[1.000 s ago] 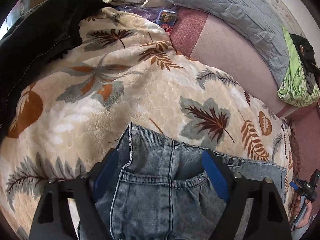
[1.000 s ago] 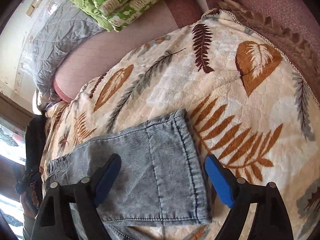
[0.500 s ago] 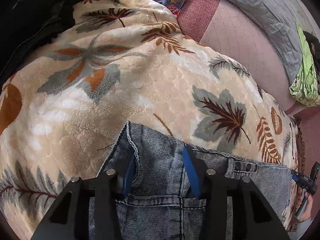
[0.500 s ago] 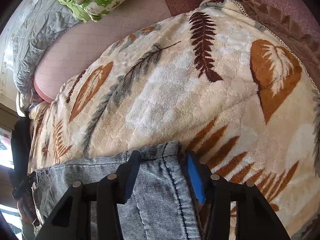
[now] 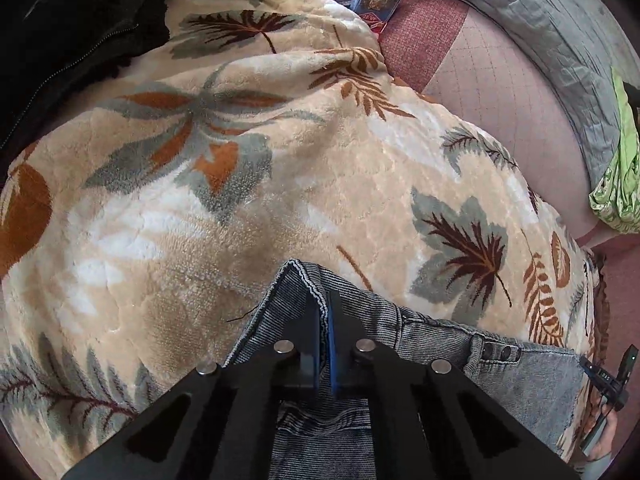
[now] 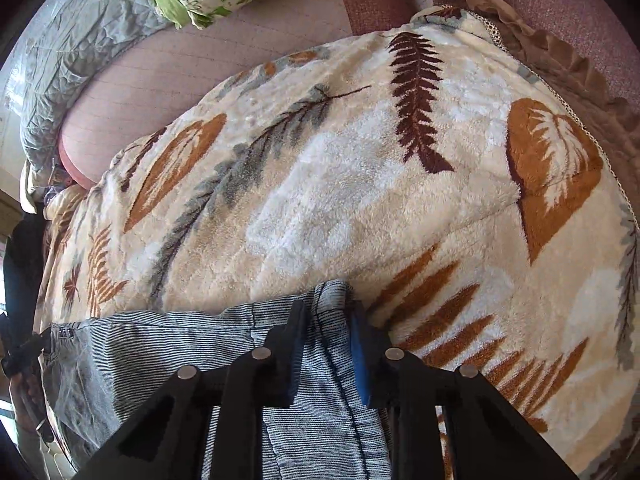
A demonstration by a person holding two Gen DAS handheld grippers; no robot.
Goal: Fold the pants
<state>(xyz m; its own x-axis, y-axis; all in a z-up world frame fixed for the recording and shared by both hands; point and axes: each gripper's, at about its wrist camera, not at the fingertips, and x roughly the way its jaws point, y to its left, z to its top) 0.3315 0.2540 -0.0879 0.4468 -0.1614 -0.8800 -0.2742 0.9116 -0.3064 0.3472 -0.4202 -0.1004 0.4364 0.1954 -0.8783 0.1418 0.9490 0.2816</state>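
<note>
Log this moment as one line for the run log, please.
step: grasp for fold | left gripper: shut on jeans waistband corner | right gripper: closing on hem corner | surface: leaf-print blanket

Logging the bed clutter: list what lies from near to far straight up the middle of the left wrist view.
Left claw shut on the jeans → leaf-print blanket → blue box → grey quilt at the far edge.
</note>
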